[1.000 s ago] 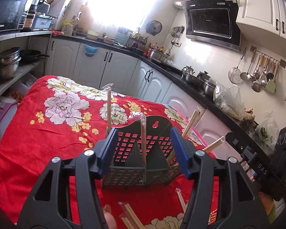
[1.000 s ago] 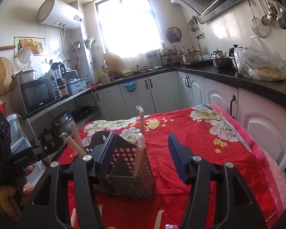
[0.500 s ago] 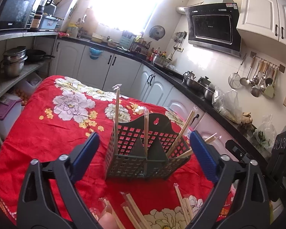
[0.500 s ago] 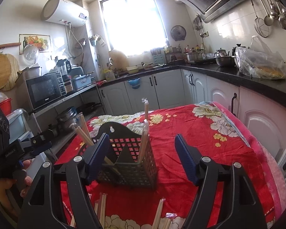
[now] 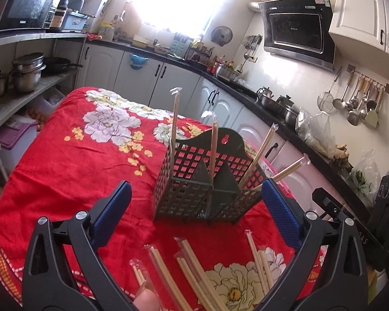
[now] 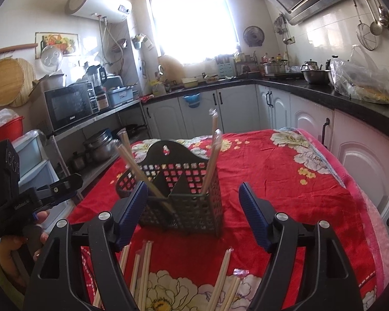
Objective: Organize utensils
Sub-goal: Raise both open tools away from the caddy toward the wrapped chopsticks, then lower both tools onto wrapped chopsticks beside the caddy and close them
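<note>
Chopsticks (image 5: 194, 272) lie loose on the red cloth (image 5: 72, 165) w/ some upright in the basket (image 5: 207, 184). Left hand-held gripper (image 5: 194, 207) & right hand-held gripper (image 6: 192, 215) both wide open, empty, prob. freed for next pickup.

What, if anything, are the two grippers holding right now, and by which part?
Nothing. The left gripper and right gripper have just been opening; both are open and clear of the basket. The chopsticks lie loose on the cloth.

The left gripper (image 5: 194, 202) has just spread its fingers wide, gripping nothing. The right gripper (image 6: 192, 204) also stands open and empty.
</note>
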`<state>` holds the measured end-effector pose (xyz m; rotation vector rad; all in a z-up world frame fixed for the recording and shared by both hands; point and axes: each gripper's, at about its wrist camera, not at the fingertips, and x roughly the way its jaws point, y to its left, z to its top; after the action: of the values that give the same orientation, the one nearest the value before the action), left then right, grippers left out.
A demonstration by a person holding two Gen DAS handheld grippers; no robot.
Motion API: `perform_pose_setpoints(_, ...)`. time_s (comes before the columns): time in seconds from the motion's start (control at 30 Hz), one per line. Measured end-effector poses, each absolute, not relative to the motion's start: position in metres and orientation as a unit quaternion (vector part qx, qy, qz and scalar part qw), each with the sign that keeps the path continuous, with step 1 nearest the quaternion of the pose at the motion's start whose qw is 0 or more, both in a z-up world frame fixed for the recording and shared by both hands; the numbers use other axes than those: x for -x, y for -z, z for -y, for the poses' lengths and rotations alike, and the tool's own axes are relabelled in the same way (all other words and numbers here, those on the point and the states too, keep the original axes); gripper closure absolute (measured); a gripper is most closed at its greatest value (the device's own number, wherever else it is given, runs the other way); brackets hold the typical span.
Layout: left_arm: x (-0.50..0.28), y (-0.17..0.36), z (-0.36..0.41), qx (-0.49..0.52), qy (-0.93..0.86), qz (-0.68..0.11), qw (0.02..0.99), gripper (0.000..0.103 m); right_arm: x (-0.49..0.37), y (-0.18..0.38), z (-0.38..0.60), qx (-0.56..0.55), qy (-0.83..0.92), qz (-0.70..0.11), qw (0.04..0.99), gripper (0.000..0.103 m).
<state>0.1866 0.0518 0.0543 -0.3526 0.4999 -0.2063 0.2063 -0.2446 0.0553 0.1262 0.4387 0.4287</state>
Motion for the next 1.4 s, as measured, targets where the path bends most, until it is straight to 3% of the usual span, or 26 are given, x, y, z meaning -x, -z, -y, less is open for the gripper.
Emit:
perform_pose_setpoints(1.03,-0.169,0.002,-0.077,0.162,0.052,-0.332,0.928,0.011,-0.209,-0.016,0.181,-0.002,-0.264,-0.305,0.915,0.036)
perform_pose_setpoints(1.23,-0.171,0.020,-0.078,0.163,0.059,-0.366,0.914,0.031,-0.218,-0.003,0.168,0.014,-0.272,-0.336,0.902,0.044)
perform_pose_setpoints(1.3,-0.173,0.028,-0.079,0.170,0.060,-0.383,0.906,0.044,-0.221,0.001,0.163,0.020,-0.275,-0.345,0.897,0.050)
perform_pose_setpoints(1.4,-0.176,0.041,-0.081,0.181,0.070,-0.407,0.893,0.054,-0.227,0.010,0.153,0.037,-0.278,-0.364,0.888,0.055)
